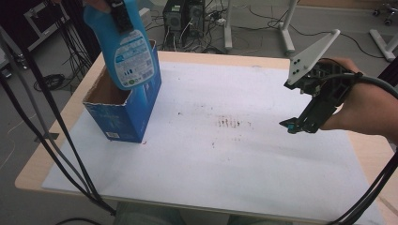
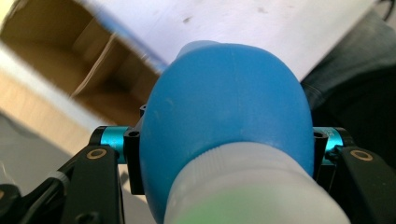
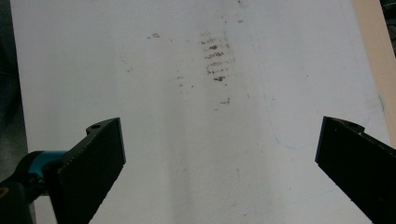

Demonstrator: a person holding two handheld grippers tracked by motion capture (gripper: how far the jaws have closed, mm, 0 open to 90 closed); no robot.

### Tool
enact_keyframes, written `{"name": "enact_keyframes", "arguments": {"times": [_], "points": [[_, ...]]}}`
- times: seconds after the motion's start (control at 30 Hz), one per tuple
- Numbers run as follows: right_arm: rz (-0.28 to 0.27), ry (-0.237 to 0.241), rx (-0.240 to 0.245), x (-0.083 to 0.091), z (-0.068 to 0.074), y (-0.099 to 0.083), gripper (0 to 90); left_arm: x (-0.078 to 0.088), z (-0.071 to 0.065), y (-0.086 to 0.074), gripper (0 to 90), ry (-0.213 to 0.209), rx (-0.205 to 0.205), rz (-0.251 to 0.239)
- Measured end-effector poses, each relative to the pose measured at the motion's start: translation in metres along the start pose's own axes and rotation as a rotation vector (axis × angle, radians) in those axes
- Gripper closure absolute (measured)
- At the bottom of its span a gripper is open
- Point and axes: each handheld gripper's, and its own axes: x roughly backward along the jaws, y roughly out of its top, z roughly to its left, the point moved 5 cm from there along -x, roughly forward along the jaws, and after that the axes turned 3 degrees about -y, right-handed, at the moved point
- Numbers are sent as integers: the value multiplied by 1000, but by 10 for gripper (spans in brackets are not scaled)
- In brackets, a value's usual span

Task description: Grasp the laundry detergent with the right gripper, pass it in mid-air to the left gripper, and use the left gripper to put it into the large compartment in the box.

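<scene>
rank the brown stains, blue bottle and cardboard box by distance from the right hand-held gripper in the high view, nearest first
From the right hand-held gripper:
1. brown stains, mid-table, just to its left
2. cardboard box, far left, standing on the table
3. blue bottle, far left, raised above the box; nearly level with it

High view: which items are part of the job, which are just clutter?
In the job:
- blue bottle, clamped in the left gripper, hanging over the box's open top
- blue cardboard box, open, on the white mat

Lying about:
- right gripper, open, holding nothing, over the mat
- brown smudges on the mat
- computer towers and cables on the floor beyond the table
</scene>
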Motion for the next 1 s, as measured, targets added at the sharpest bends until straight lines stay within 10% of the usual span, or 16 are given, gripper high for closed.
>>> {"name": "enact_keyframes", "arguments": {"times": [0.2, 0.4, 0.63, 0.8, 1.0], "points": [[-3, 0, 0, -3, -1, -2, 6, -1, 23, -13, 387, 35, 196, 13], [2, 0, -11, -8, 1, -7, 6, -11, 37, -22, 387, 89, 278, 26], [0, -1, -13, -8, 2, -8, 6, -31, 49, -26, 387, 60, 387, -5], [4, -3, -11, -9, 3, -7, 6, -54, 56, -28, 387, 34, 400, 9], [9, 6, -14, -14, 4, -7, 7, -89, 63, -29, 387, 6, 325, 23]]}}
